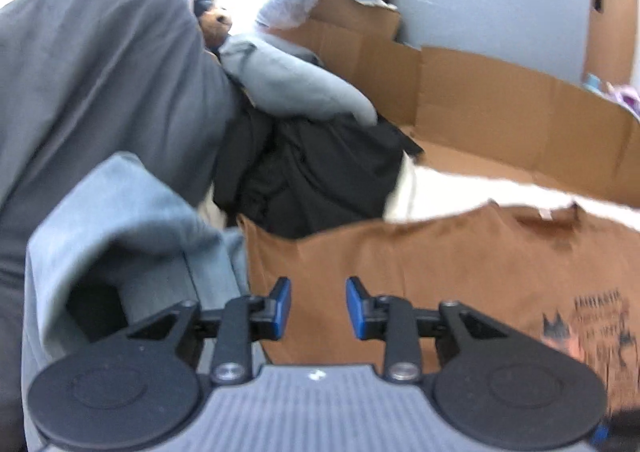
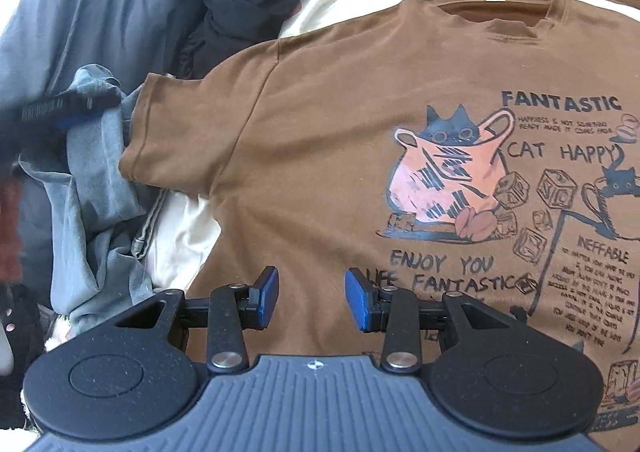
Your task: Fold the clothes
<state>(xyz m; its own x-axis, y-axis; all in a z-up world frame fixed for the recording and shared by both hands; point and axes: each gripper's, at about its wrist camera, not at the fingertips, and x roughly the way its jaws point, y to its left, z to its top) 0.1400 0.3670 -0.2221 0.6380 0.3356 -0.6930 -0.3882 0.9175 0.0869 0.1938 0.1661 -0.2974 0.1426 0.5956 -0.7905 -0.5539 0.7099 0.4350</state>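
A brown T-shirt with a cat print and lettering lies spread flat, print up, collar at the far side and one short sleeve reaching left. My right gripper hovers over its lower part, open, nothing between the blue pads. My left gripper stands open over the shirt's left edge, beside a grey-blue garment, its jaws empty. A blurred black finger of the left gripper shows at the left in the right wrist view.
A heap of clothes lies left of the shirt: grey-blue cloth, a black garment and a large grey cushion. A cream sheet lies under the shirt. Opened cardboard stands along the far side.
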